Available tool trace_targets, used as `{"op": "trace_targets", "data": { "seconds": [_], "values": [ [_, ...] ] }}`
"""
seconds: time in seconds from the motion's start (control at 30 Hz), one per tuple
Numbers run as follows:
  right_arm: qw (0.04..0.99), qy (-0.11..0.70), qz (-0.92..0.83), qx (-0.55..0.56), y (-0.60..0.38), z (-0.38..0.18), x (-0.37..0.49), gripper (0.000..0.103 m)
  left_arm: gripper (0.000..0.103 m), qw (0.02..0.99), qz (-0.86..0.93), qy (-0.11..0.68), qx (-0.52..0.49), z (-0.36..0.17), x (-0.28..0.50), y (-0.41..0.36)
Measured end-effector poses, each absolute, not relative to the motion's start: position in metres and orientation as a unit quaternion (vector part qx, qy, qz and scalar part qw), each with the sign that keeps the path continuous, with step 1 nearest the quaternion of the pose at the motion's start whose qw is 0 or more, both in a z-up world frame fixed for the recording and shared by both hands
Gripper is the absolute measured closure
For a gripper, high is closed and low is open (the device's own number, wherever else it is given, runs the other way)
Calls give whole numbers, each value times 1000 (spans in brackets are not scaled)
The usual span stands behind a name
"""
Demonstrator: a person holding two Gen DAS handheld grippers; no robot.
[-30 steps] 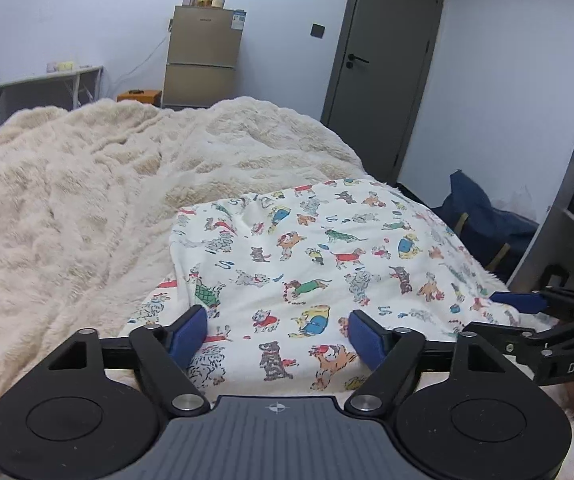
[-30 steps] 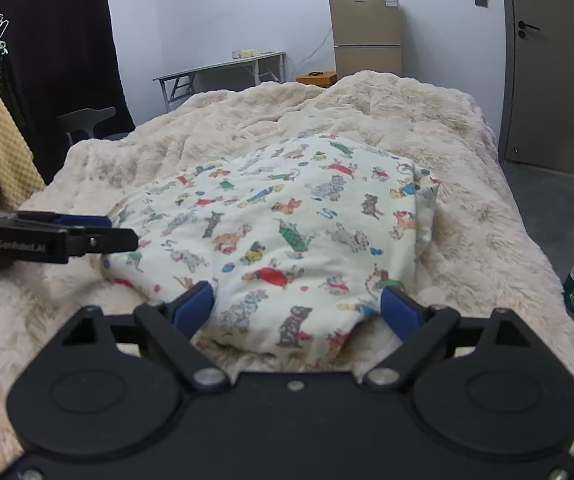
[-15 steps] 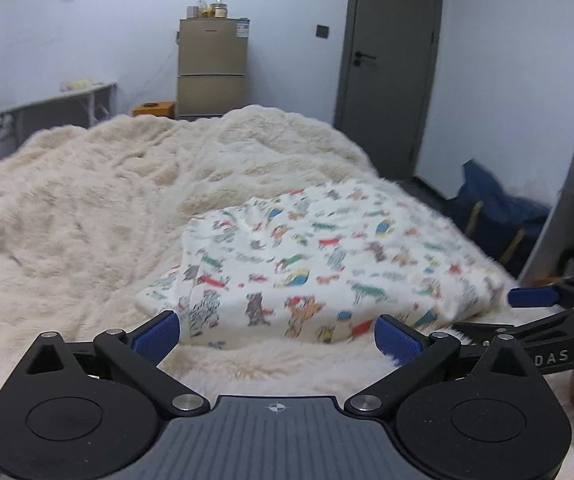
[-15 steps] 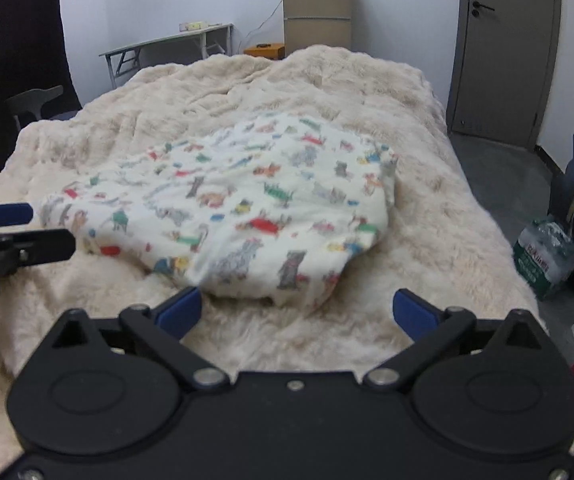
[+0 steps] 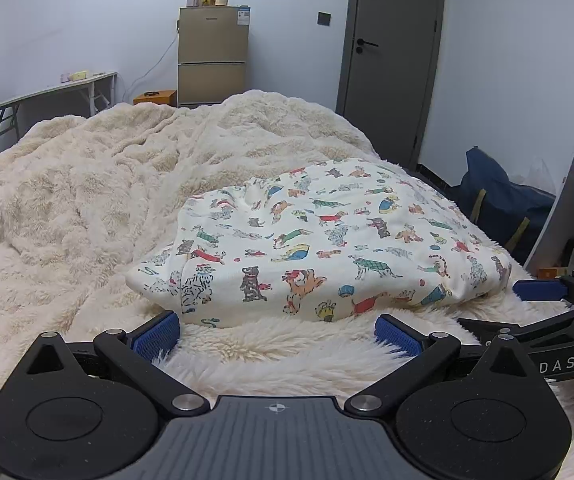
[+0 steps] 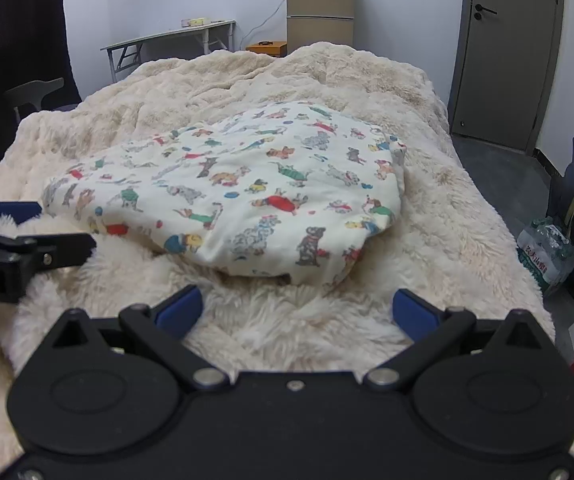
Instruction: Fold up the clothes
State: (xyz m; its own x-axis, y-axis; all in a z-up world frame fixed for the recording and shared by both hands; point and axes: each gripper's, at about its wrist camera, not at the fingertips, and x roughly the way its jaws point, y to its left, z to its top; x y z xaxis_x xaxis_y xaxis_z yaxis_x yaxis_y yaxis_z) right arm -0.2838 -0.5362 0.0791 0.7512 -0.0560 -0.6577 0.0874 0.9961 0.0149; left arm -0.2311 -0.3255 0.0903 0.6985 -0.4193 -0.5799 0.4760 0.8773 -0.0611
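Left wrist view shows the left tongs (image 5: pixel 277 334) spread wide with nothing between them, hovering over the fluffy cream blanket (image 5: pixel 87 208) just short of the folded garment (image 5: pixel 327 248) with its dog print. From the right wrist view, the right tongs (image 6: pixel 299 312) also stand wide apart and empty, near the garment's front edge on the bed.

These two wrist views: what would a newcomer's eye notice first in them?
First, the folded white garment printed with colourful cartoon dogs, lying on the fluffy cream blanket that covers the bed. Next, the open left gripper and open right gripper, both empty, just short of the garment's near edge. Behind stands a tan fridge beside a grey door.
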Motion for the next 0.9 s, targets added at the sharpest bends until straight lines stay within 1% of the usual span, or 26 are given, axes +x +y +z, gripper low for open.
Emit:
{"op": "trace_targets", "data": {
  "seconds": [0.9],
  "values": [
    [937, 348, -34, 12, -531, 79, -286, 0, 0, 918, -245, 307, 55, 89, -232, -326]
  ]
}}
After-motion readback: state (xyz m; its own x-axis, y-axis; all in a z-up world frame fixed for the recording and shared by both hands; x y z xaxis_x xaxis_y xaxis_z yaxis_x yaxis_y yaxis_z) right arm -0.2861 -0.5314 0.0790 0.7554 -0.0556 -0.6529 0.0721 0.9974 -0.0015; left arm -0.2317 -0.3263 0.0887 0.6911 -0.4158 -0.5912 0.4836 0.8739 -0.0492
